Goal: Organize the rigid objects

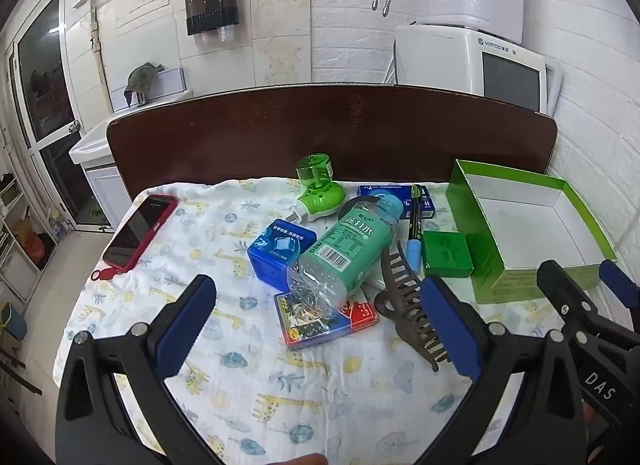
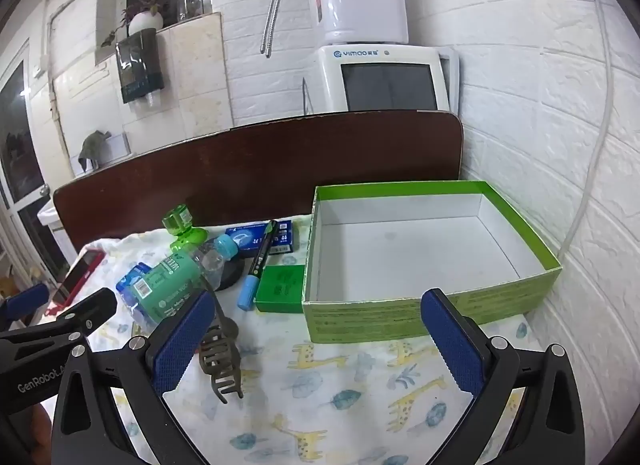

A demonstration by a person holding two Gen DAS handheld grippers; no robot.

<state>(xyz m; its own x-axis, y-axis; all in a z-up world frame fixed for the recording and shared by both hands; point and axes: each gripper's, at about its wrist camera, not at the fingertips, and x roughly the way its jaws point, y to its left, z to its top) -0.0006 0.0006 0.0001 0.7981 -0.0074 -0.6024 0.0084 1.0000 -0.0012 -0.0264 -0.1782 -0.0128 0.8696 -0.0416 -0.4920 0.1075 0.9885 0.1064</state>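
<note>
An empty green box [image 1: 520, 277] [image 2: 400, 317] stands at the right of the cloth. Left of it lie a small green box [image 1: 446, 253] [image 2: 280, 289], a blue-capped marker [image 1: 415, 225] [image 2: 258, 265], a green-labelled plastic bottle [image 1: 344, 249] [image 2: 172, 281], a blue tin [image 1: 276, 251], a card pack [image 1: 320, 317], a brown hair claw [image 1: 408, 313] [image 2: 220, 357], a green dispenser [image 1: 318, 189] [image 2: 182, 231] and a flat blue box [image 1: 394, 199] [image 2: 260, 239]. My left gripper [image 1: 320, 329] is open, empty, in front of the bottle. My right gripper [image 2: 316, 345] is open, empty, in front of the green box.
A red phone [image 1: 140, 231] [image 2: 78, 277] lies at the cloth's left edge. A dark wooden board [image 1: 328, 137] [image 2: 260, 169] stands behind the objects. White appliances [image 1: 472, 61] and a white brick wall [image 2: 540, 125] are at the back and right.
</note>
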